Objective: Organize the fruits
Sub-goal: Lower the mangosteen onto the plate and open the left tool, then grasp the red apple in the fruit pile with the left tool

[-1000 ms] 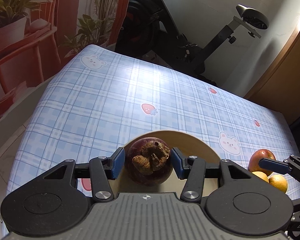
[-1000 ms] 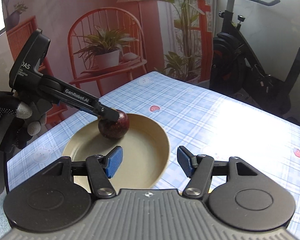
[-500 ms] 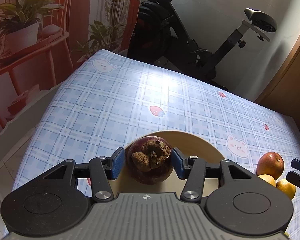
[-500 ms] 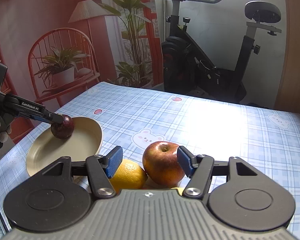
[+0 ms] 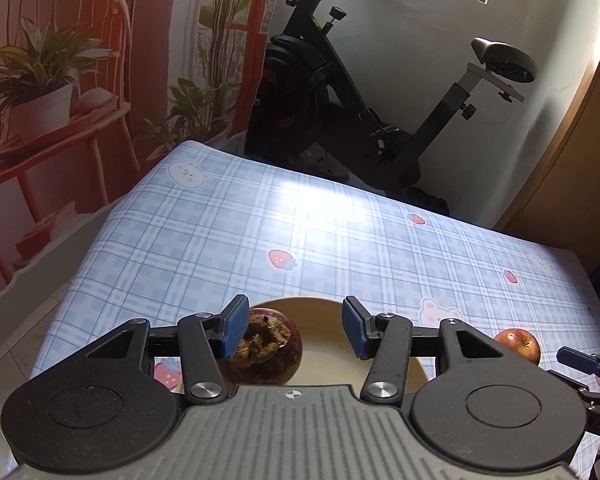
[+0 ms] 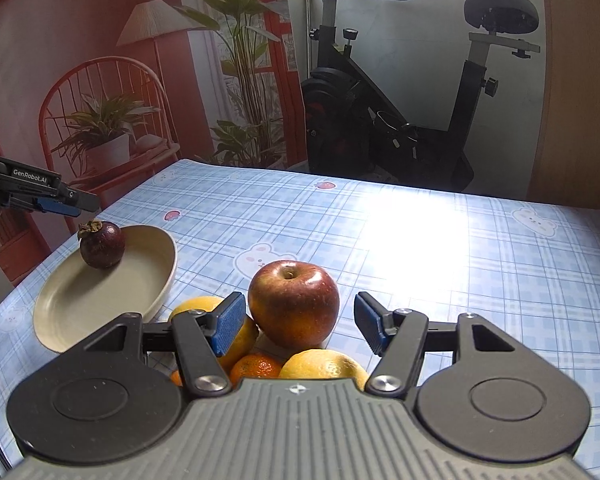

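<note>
A dark purple mangosteen rests on the left side of the beige plate. My left gripper hovers open above it, its pads clear of the fruit. From the right wrist view the mangosteen sits alone on the plate, with the left gripper up and to its left. My right gripper is open at a red apple, whose sides the pads do not touch. The apple stands to the right of the plate, next to the right gripper.
Around the apple lie an orange, a small mandarin and a yellow citrus. The blue checked tablecloth stretches far and right. An exercise bike and a red chair with a plant stand past the table's edge.
My left gripper rose off the mangosteen, which stays on the plate. My right gripper swung away from the plate to the fruit pile and closed in on the apple.
</note>
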The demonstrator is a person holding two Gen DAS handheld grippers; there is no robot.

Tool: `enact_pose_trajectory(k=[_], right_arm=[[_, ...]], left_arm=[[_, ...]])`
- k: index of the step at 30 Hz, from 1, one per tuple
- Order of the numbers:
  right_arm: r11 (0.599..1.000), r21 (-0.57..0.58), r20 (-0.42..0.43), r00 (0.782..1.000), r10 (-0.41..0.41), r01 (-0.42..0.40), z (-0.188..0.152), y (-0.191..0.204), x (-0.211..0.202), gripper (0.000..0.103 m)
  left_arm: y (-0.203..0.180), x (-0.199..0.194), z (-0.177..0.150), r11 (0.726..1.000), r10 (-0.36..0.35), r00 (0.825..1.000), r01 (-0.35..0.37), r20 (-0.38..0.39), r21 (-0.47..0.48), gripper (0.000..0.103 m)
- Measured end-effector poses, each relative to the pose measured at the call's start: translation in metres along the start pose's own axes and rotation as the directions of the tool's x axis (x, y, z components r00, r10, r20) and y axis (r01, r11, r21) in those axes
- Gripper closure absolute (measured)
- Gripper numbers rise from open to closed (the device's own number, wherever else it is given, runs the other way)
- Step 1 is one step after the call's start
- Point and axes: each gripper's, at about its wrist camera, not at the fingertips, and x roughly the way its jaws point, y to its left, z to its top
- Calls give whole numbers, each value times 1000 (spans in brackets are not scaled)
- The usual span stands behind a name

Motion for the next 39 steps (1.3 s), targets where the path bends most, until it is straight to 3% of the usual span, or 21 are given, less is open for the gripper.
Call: enact_pose_trajectory(k=[7, 13, 19, 22, 29, 31, 39], right_arm=[[999, 33, -20, 1000, 10, -10, -1, -12, 5, 40], [999, 38, -36, 999, 34, -33, 0, -13, 11, 40], [999, -1, -63, 997, 54, -54, 2, -9, 19, 40], [998, -14, -78, 995, 67, -69, 4, -11, 23, 40], [996, -8, -91, 992, 91, -92, 5, -18, 28, 40], [995, -1, -91, 991, 97, -98, 5, -18, 29, 40], [994, 14, -91, 990, 105, -105, 7, -22, 32, 40]], left_arm=[[-60, 13, 5, 987, -157, 987, 158, -19, 41, 49], [-114, 45, 1, 954, -280, 953, 290, -117, 77, 49], [-140, 76, -11, 930, -340, 916, 361, -215, 69, 50], [-140, 88, -17, 924, -364, 896, 381, -253, 22, 51], [-147, 107, -22, 917, -378, 876, 398, -300, 6, 54], [-146, 108, -22, 914, -390, 873, 405, -292, -9, 64], [-153, 115, -19, 915, -382, 878, 402, -289, 14, 64]])
